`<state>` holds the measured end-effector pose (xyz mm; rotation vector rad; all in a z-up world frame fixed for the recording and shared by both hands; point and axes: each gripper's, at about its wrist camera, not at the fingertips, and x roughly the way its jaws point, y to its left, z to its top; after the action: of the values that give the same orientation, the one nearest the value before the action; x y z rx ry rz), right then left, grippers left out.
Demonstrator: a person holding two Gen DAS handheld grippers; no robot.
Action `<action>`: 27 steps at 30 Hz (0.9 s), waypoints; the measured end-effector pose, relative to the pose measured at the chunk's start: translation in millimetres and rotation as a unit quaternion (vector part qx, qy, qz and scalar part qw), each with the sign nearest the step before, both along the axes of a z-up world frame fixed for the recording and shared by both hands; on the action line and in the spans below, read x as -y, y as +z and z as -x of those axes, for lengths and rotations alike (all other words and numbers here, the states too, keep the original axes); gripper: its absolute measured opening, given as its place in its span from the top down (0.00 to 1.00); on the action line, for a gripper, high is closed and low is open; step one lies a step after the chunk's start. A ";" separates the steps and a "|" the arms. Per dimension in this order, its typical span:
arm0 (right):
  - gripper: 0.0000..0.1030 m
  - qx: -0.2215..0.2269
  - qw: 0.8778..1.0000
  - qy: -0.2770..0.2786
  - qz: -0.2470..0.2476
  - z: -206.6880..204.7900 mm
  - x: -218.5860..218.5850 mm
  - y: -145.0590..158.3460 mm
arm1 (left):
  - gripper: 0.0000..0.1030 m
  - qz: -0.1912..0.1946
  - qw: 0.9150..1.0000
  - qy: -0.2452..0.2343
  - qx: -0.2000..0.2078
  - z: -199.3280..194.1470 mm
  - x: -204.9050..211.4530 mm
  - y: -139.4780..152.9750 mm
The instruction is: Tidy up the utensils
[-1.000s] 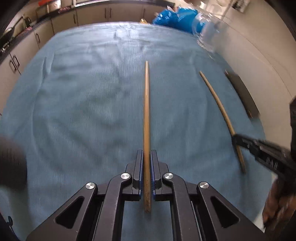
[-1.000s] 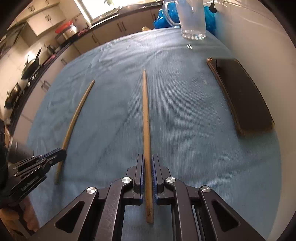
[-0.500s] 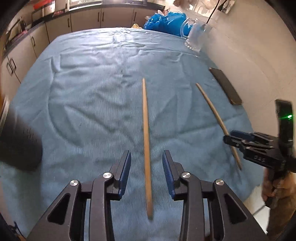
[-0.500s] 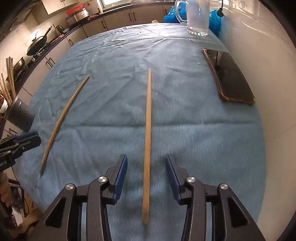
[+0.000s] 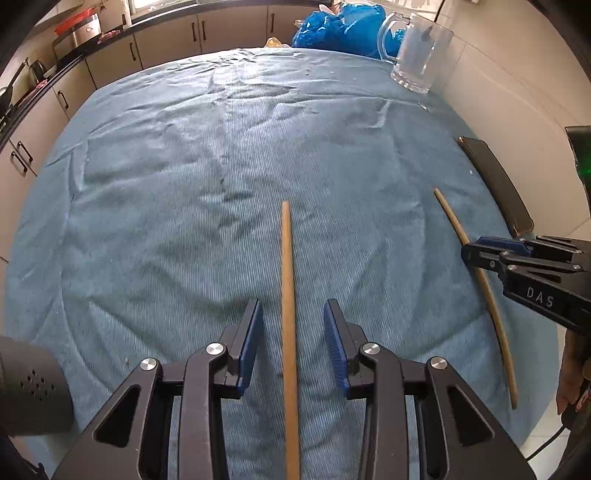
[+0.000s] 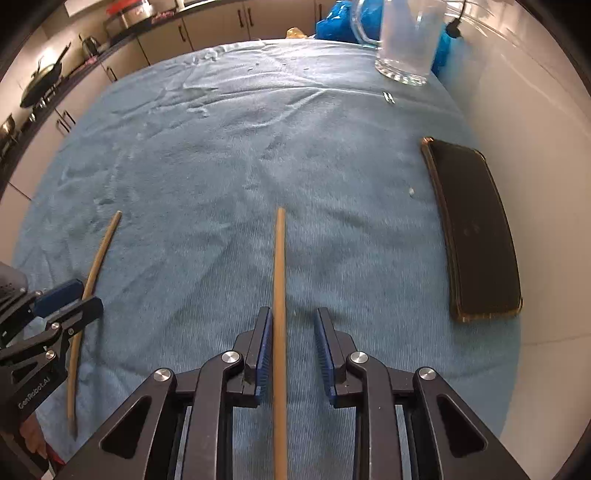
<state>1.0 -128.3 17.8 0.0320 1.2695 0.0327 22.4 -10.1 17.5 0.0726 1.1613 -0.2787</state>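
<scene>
Two wooden chopsticks lie on the blue tablecloth point(image 5: 184, 184). In the left wrist view my left gripper point(image 5: 294, 328) is open, its blue pads astride one chopstick point(image 5: 287, 280); the other chopstick point(image 5: 491, 295) lies to the right under my right gripper point(image 5: 491, 254). In the right wrist view my right gripper point(image 6: 293, 332) is open around its chopstick point(image 6: 279, 280), which lies close to the left pad. The left chopstick point(image 6: 94, 273) and left gripper point(image 6: 70, 299) show at the left. A dark perforated utensil holder point(image 5: 29, 387) stands at the near left.
A black phone point(image 6: 476, 236) lies near the right table edge by the white wall. A glass mug point(image 6: 406, 40) stands at the far right, blue plastic bags point(image 5: 332, 29) behind it. Kitchen cabinets point(image 5: 166, 40) run beyond the table.
Both grippers were shut on their chopsticks one second ago; both have opened and pulled back, leaving the chopsticks lying on the cloth.
</scene>
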 end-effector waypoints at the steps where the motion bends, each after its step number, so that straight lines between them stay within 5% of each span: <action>1: 0.75 -0.004 1.000 0.001 0.003 -2.2 -1.0 -0.1 | 0.68 0.002 1.000 0.002 -0.001 -2.5 0.1 0.0; 6: 0.80 -0.008 1.000 0.001 0.011 -6.4 -3.8 -0.7 | 0.68 0.004 1.000 0.003 0.009 -2.4 2.1 -2.4; 7: 0.85 -0.005 1.000 0.001 0.012 -3.8 -5.5 -0.3 | 0.86 0.003 1.000 0.000 0.013 2.3 -0.7 -1.2; 8: 0.93 -0.002 1.000 0.000 0.014 -1.5 -7.2 0.0 | 0.94 0.007 1.000 0.001 0.012 8.2 -4.4 -0.6; 17: 0.93 0.090 0.994 -0.009 -0.061 33.6 -4.9 27.5 | 0.94 0.077 0.994 0.020 0.069 55.4 -36.4 42.4; 27: 0.93 0.191 0.977 0.006 -0.097 86.5 -25.2 82.1 | 0.94 0.097 0.979 0.039 0.176 113.4 -55.4 90.1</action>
<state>-85.5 -103.1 99.9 0.1776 0.8774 0.1663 -91.0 45.2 107.6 -0.0926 0.7795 -0.2950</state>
